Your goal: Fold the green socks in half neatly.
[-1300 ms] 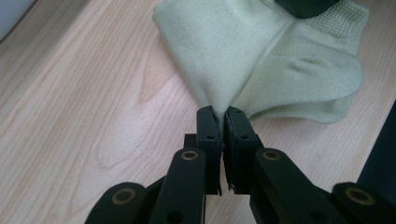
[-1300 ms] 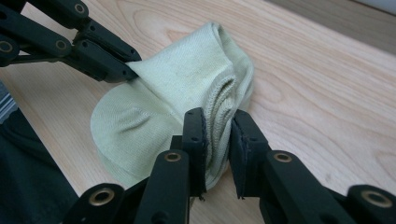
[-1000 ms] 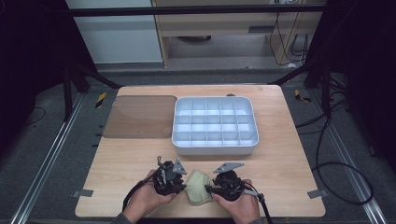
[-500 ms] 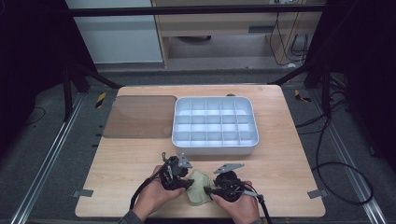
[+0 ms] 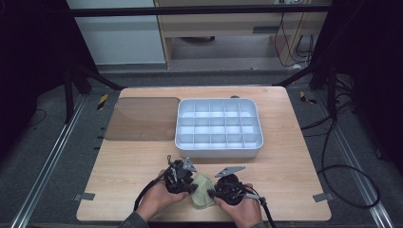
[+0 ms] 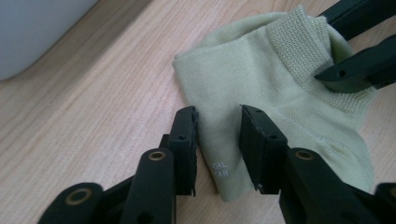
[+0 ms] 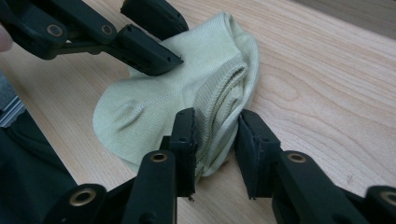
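High view first: the sock (image 5: 203, 191) lies at the near edge of the table (image 5: 294, 166), pinned between the two hands; left gripper (image 5: 183, 176) at its left side, right gripper (image 5: 223, 186) at its right; the job looks early, since the sock sits in a loose heap and nothing is in the tray (image 5: 218, 148) yet; that tray stands well apart, farther back, its compartments empty; a brown lid (image 5: 142, 118) lies flat just beside the tray's left side; nothing stands between sock and tray, so the way is open.

Left gripper view now: left gripper (image 6: 218, 135) has its jaws partly open, straddling the toe end of the sock (image 6: 261, 84) with fabric between them but a gap on each side; no firm bite yet, I'd say; the other gripper's jaws reach in at top right onto the ribbed cuff (image 6: 299, 42).

Right gripper view: right gripper (image 7: 215, 140) has its jaws set around the cuff (image 7: 219, 93), close to the cloth; whether they actually pinch it is hard to tell from here; the sock (image 7: 154, 102) is bunched and folded over; still to come, by my reckoning, are a proper grip by both and whatever folding or placing follows.
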